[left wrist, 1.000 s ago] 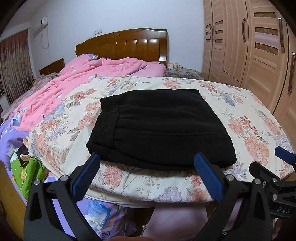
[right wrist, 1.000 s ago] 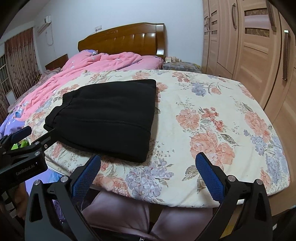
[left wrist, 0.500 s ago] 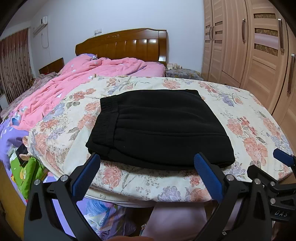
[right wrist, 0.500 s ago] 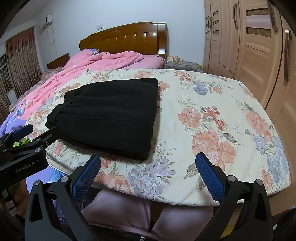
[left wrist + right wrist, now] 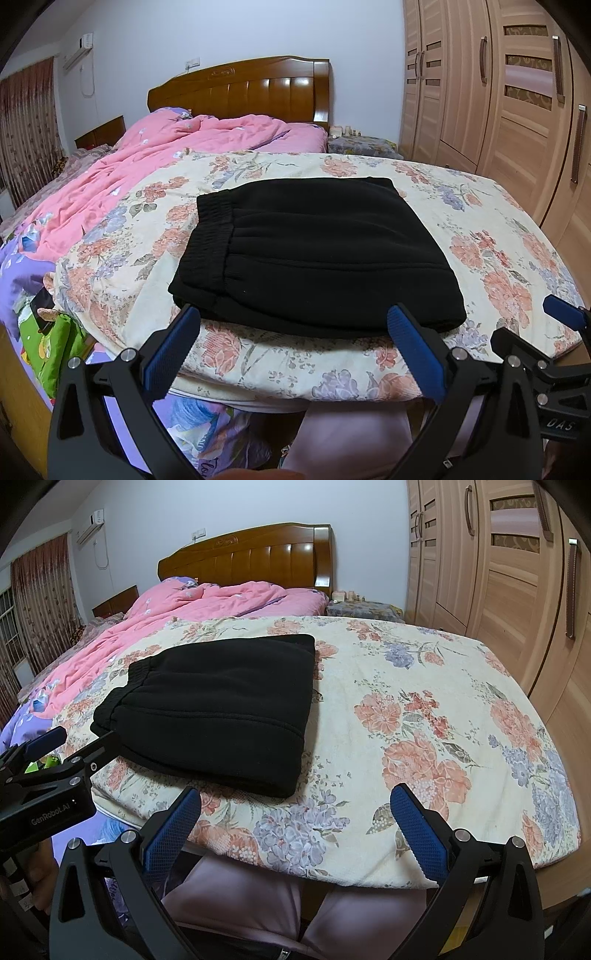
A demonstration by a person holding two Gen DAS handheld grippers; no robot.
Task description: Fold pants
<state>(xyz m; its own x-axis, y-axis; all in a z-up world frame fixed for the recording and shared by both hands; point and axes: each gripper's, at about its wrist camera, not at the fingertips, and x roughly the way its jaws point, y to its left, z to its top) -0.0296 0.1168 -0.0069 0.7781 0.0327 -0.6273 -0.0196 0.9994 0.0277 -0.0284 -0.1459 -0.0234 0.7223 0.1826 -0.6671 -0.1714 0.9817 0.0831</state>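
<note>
Black pants [image 5: 314, 251] lie folded into a compact rectangle on the floral bedspread [image 5: 498, 236], waistband at the left. My left gripper [image 5: 295, 321] hovers open just short of the pants' near edge, nothing between its blue pads. In the right wrist view the pants [image 5: 218, 709] sit left of centre, and my right gripper [image 5: 295, 805] is open and empty over the bedspread's near edge [image 5: 406, 738], right of the pants. The left gripper [image 5: 55, 746] shows at that view's left edge; the right gripper's tip [image 5: 565, 317] shows at the left view's right edge.
A pink quilt [image 5: 155, 162] is bunched at the far left of the bed before a wooden headboard [image 5: 240, 92]. Wooden wardrobes [image 5: 517, 92] line the right wall. A person's legs in pale trousers [image 5: 295, 904] stand against the bed's near edge. Colourful bedding [image 5: 48, 343] hangs at the lower left.
Both grippers have drifted slightly; the right wrist view has risen and closed in a little on the bed. The pants have not moved.
</note>
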